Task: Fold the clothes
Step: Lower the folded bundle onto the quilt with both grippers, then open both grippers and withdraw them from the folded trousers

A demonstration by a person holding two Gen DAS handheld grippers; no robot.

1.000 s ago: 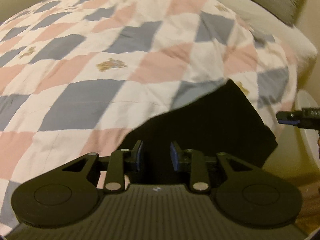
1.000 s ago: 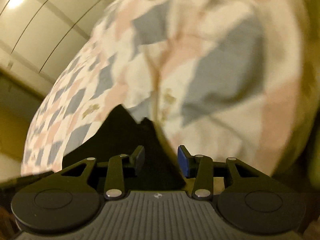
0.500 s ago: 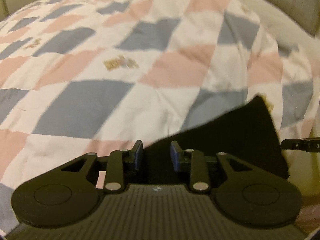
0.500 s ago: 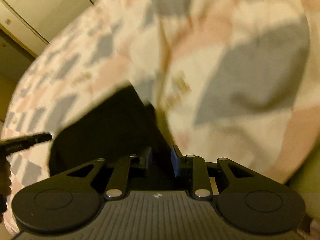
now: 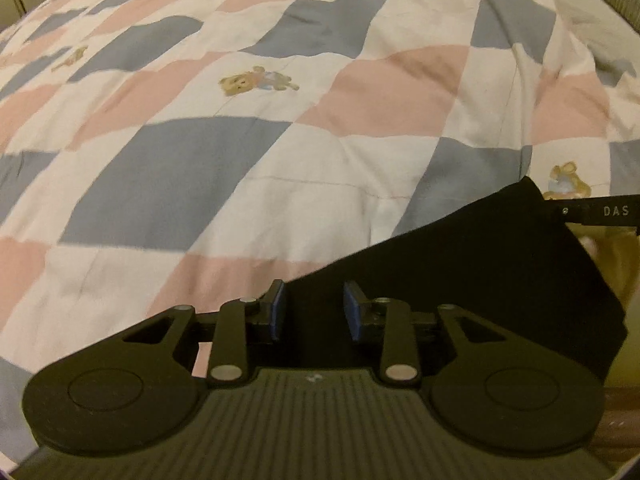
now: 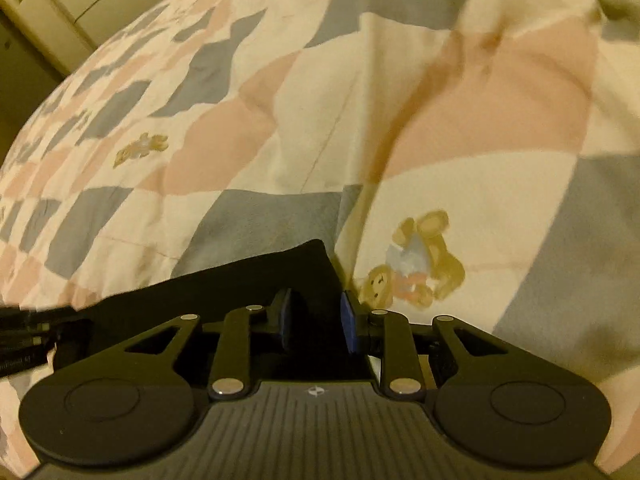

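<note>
Both tongs gaped: left tongs [image 5: 314,306] and right tongs [image 6: 316,322] straddled the black garment [image 5: 460,264], its edge between blue pads, at the quilt's [image 5: 240,152] six o'clock edge.

text: "DAS" | on: right hand-held gripper [image 5: 596,211], side face | view: left wrist | other text: unreadable

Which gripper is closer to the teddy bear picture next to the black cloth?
Right. The right gripper is at the black cloth's corner, with the teddy bear just beside its fingertip. The left gripper sits at the cloth's far edge, well away from it.
</note>
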